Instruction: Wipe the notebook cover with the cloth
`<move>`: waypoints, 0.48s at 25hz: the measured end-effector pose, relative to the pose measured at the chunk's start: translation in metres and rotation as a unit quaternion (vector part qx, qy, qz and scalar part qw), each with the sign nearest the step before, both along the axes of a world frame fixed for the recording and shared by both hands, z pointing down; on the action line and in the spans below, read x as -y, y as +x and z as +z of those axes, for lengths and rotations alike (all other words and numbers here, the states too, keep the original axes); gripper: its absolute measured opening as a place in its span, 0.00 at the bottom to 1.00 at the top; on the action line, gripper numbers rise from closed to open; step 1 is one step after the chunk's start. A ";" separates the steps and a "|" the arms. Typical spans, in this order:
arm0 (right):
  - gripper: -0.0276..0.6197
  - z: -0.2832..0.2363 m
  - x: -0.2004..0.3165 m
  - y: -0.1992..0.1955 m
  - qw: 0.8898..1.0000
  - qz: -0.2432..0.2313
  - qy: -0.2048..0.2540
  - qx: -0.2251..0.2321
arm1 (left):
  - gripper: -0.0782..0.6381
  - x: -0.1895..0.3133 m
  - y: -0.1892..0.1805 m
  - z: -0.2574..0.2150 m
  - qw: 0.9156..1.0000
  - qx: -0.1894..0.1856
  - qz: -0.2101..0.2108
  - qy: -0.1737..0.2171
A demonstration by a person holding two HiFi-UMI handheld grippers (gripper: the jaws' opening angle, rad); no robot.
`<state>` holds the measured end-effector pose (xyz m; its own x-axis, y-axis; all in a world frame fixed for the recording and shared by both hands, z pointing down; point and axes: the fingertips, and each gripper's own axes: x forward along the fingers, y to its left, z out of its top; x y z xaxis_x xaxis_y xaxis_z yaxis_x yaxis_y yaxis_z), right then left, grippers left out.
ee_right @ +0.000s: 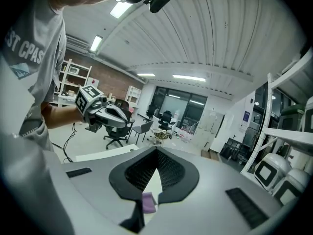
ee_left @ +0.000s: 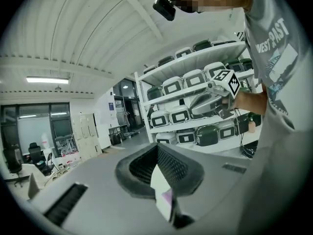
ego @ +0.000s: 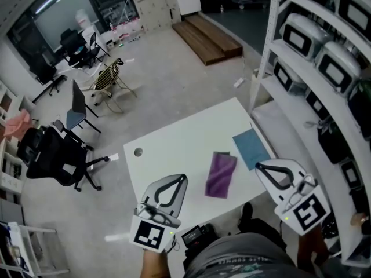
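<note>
A purple cloth (ego: 221, 175) lies crumpled on the white table (ego: 174, 143). A blue notebook (ego: 252, 148) lies flat just to its right, near the table's right edge. Both grippers hang high above the table's near edge, well clear of cloth and notebook. My left gripper (ego: 182, 178) is shut with nothing in it; its closed jaws (ee_left: 156, 148) point across the room. My right gripper (ego: 258, 167) also looks shut and empty, tips together (ee_right: 156, 153). A sliver of the purple cloth (ee_right: 148, 202) shows far below between its jaws.
Metal shelving (ego: 324, 62) loaded with grey and white cases runs along the table's right side. Black office chairs (ego: 58, 155) stand on the floor to the left, a wooden platform (ego: 206, 36) lies further back. The person's torso (ego: 243, 259) is at the table's near edge.
</note>
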<state>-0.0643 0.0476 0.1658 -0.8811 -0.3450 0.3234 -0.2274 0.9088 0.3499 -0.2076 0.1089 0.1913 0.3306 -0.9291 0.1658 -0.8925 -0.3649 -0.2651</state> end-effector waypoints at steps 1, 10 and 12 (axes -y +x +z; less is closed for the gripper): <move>0.09 -0.001 -0.004 -0.001 1.000 0.001 0.001 -0.001 | 0.11 -0.005 -0.002 -0.001 1.000 0.001 0.000 0.002; 0.09 -0.002 -0.033 -0.008 1.000 0.013 0.004 0.001 | 0.11 -0.030 -0.009 -0.001 1.000 -0.005 0.011 0.007; 0.09 -0.001 -0.038 -0.009 1.000 0.012 0.007 -0.008 | 0.11 -0.034 -0.011 -0.001 1.000 -0.009 0.013 0.008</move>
<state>-0.0734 0.0857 0.1651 -0.8674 -0.3705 0.3322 -0.2438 0.8984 0.3654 -0.2182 0.1429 0.1904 0.3569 -0.9229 0.1444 -0.8878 -0.3832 -0.2549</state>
